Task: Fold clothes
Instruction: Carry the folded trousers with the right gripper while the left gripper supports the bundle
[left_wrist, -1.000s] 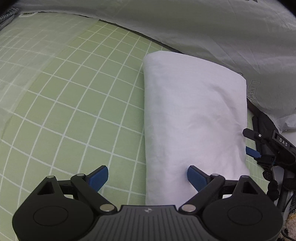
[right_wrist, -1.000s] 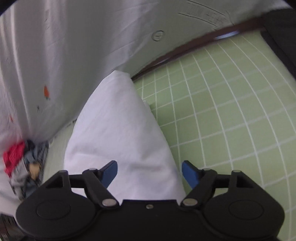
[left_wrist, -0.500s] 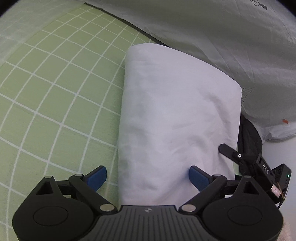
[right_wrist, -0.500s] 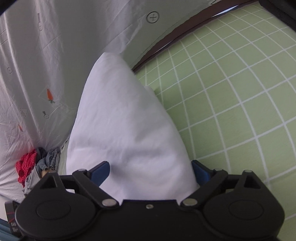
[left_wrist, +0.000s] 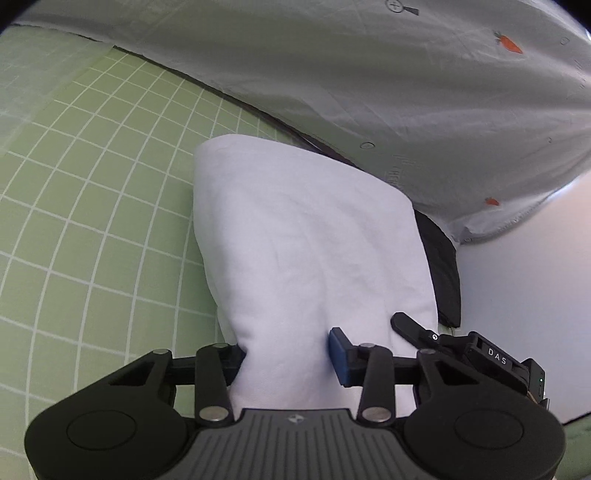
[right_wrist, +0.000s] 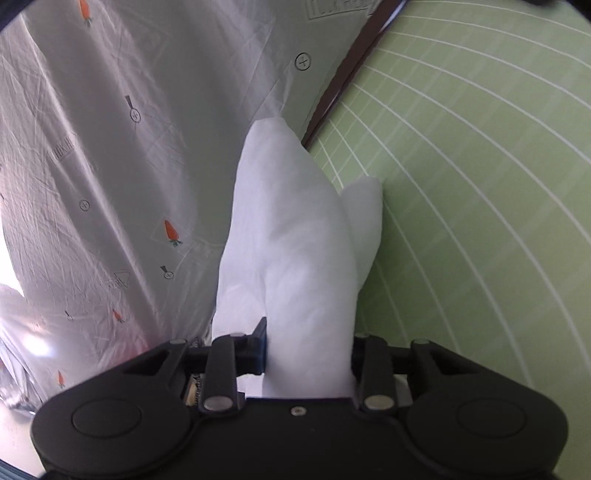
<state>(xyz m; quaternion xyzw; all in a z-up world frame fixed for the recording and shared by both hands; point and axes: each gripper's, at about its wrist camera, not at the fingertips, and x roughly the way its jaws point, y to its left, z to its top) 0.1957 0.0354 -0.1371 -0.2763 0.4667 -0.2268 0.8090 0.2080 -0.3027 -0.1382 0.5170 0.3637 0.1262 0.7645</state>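
both tongs just closed, left tongs (left_wrist: 288, 356) and right tongs (right_wrist: 308, 349) pinching white folded cloth (left_wrist: 306, 236)

R gripper (right_wrist: 306, 350) jaws just closed, now clamped on bunched near end of white folded cloth (right_wrist: 295, 236), far end resting on green grid sheet (right_wrist: 480, 206) beside carrot-print sheet (right_wrist: 110, 166).

Soft even daylight, fisheye-curved edges, slight blur
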